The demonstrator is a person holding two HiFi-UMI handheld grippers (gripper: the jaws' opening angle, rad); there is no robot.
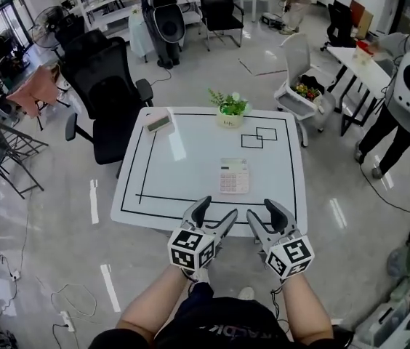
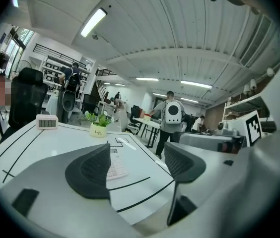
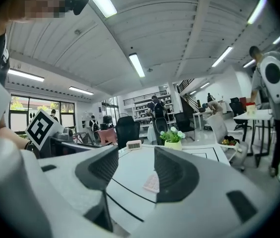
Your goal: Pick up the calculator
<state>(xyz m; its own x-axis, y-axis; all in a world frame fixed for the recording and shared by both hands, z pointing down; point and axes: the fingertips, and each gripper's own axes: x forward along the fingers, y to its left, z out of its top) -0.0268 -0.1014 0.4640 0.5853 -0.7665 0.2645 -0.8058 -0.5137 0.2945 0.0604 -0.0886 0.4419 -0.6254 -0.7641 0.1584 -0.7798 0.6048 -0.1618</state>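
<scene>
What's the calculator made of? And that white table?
The calculator looks like pale matte plastic, with rows of small pinkish keys. The table seems a smooth, glossy white top, maybe laminate: a light streak reflects off it.

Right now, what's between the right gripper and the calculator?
Only bare table with a black line lies between right gripper and calculator, in the head view.
</scene>
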